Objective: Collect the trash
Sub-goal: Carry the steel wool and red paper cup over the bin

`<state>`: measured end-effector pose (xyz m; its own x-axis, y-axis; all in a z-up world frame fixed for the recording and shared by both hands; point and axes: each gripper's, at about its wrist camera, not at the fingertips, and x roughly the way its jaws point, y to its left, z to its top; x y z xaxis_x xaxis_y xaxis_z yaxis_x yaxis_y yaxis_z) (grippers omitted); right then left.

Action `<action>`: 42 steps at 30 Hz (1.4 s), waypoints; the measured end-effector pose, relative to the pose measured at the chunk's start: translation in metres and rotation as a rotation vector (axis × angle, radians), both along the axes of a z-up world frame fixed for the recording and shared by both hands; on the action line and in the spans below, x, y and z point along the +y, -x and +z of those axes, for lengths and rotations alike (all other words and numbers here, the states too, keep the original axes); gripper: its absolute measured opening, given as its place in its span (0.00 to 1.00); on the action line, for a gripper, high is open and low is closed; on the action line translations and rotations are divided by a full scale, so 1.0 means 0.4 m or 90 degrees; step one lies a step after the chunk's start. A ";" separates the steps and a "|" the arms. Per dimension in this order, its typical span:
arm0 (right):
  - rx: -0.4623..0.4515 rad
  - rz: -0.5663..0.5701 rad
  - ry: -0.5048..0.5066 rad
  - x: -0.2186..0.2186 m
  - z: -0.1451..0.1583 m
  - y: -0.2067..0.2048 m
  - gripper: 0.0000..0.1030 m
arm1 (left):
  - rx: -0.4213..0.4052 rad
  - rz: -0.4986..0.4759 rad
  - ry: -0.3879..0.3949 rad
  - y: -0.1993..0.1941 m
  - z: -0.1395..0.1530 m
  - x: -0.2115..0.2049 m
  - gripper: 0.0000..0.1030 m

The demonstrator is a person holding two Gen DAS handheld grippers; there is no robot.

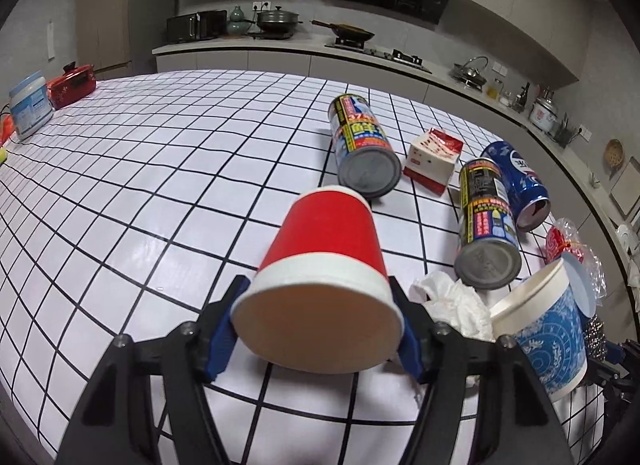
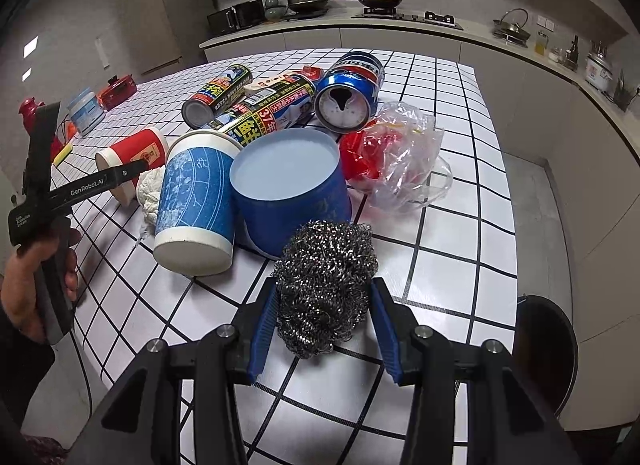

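Left hand-held gripper point(image 1: 316, 329) clamped on red paper cup point(image 1: 324, 261), centre frame; right hand-held gripper point(image 2: 325, 329) gripping steel wool scourer point(image 2: 326, 285), lower centre, above tiled worktop point(image 2: 452, 193)

The right hand-held gripper point(image 2: 325, 305) is clamping a steel-wool scourer point(image 2: 326, 289) between its blue pads above the grid-patterned worktop point(image 2: 460, 225). Just beyond, a blue paper cup point(image 2: 196, 201) is lying on its side beside a blue tub point(image 2: 292, 193). At the left edge, a hand point(image 2: 28, 289) is gripping the left hand-held gripper's handle.
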<state>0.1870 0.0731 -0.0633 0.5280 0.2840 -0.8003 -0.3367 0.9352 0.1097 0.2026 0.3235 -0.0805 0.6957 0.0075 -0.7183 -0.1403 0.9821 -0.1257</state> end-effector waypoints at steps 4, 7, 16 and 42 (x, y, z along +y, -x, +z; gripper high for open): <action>0.000 -0.003 0.001 -0.003 0.001 0.002 0.47 | 0.000 -0.001 -0.002 0.000 0.000 0.002 0.66; -0.001 -0.007 -0.001 -0.008 0.004 0.001 0.47 | -0.001 -0.002 -0.003 0.000 0.001 0.001 0.66; -0.003 -0.013 -0.002 -0.013 0.007 0.002 0.47 | 0.000 -0.002 -0.007 0.006 -0.001 -0.004 0.65; -0.031 -0.014 -0.024 -0.083 0.058 0.049 0.46 | -0.023 0.033 -0.011 0.095 0.041 -0.019 0.64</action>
<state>0.1675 0.0401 -0.0401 0.5729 0.3015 -0.7621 -0.3226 0.9378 0.1285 0.1647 0.3159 -0.0642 0.7199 0.0558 -0.6918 -0.1865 0.9757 -0.1154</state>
